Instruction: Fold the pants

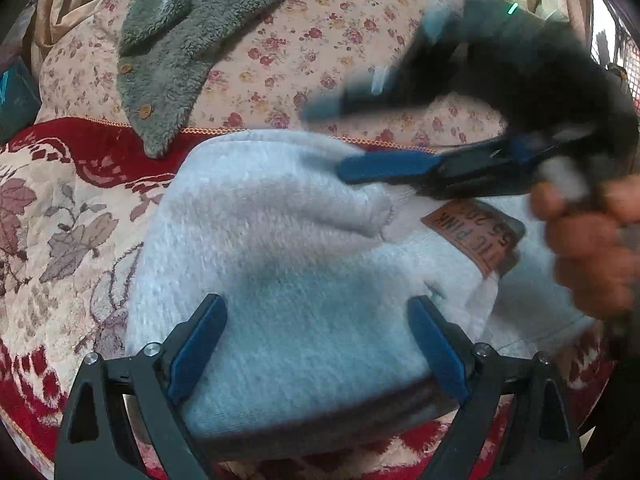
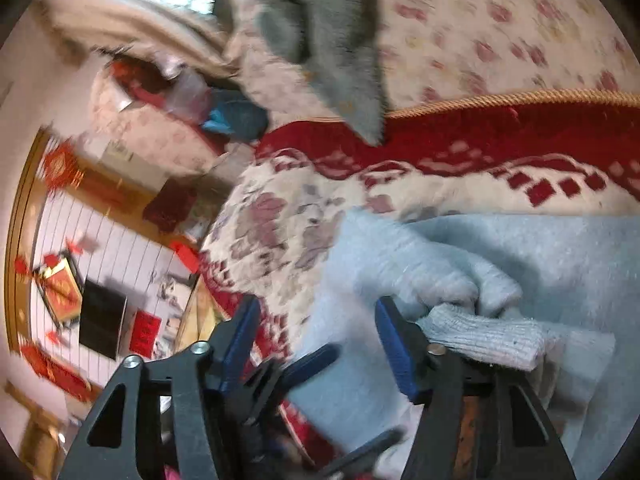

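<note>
The light grey fleece pants (image 1: 304, 264) lie folded into a bundle on the patterned bed cover, a brown leather tag (image 1: 476, 236) on the waistband at the right. My left gripper (image 1: 316, 344) is open, its blue pads on either side of the bundle's near edge. My right gripper (image 1: 328, 144) is blurred above the bundle's far right, jaws apart, with nothing between them. In the right wrist view the pants (image 2: 500, 264) lie at the right with a ribbed cuff (image 2: 488, 336) beside the open right gripper (image 2: 316, 340). The left gripper's fingers (image 2: 312, 364) show below.
A grey fleece jacket (image 1: 180, 40) with wooden buttons lies on the floral quilt (image 1: 360, 48) behind the pants. The red and cream blanket (image 1: 68, 208) covers the bed to the left. In the right wrist view the bed's edge drops to a cluttered room (image 2: 100, 280).
</note>
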Tool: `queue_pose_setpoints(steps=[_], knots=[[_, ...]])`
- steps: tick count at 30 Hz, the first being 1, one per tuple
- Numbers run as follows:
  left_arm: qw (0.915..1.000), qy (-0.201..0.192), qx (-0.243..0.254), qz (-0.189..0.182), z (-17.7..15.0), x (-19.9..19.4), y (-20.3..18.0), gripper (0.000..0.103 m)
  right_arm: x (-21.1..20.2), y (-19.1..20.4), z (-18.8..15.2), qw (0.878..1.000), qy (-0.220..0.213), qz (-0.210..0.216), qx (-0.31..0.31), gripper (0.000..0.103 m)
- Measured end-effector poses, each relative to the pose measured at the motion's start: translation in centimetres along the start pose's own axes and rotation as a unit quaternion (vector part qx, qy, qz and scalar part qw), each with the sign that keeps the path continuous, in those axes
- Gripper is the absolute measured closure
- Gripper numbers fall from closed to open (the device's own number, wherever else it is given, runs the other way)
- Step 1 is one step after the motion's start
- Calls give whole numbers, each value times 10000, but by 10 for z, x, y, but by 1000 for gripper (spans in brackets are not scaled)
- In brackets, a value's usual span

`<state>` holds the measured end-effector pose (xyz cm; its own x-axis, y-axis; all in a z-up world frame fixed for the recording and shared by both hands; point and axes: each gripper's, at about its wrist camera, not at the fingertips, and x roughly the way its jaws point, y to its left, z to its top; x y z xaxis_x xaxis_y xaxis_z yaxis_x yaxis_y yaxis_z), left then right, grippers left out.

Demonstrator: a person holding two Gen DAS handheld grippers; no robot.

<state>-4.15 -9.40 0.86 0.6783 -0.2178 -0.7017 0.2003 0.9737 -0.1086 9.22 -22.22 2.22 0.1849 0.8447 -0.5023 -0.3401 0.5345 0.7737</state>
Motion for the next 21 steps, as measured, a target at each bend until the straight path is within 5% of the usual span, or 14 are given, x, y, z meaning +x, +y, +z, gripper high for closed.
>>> queue_pose_setpoints(steps=[3, 7, 14, 16, 17, 21], knots=[[10000, 12, 10, 14, 1, 2, 0, 11, 8, -32, 5, 9989, 50, 15, 464, 83], [10000, -18, 31, 69, 0, 2, -2, 11, 2, -32, 4, 9993, 38, 52, 369, 85], [9992, -134, -85, 368, 4, -5, -7, 10, -44, 5, -16, 9986, -181, -323, -370, 68], [9989, -163, -145, 418, 8, -10, -10, 10, -66, 13, -28, 9963, -308, -565, -572, 30], [9986, -205, -146, 466, 10, -13, -12, 10, -75, 14, -33, 9958, -352, -594, -599, 23], [9978, -403, -52, 529, 17, -26, -28, 9, -126, 13, -56, 9935, -682, -737, -535, 20]])
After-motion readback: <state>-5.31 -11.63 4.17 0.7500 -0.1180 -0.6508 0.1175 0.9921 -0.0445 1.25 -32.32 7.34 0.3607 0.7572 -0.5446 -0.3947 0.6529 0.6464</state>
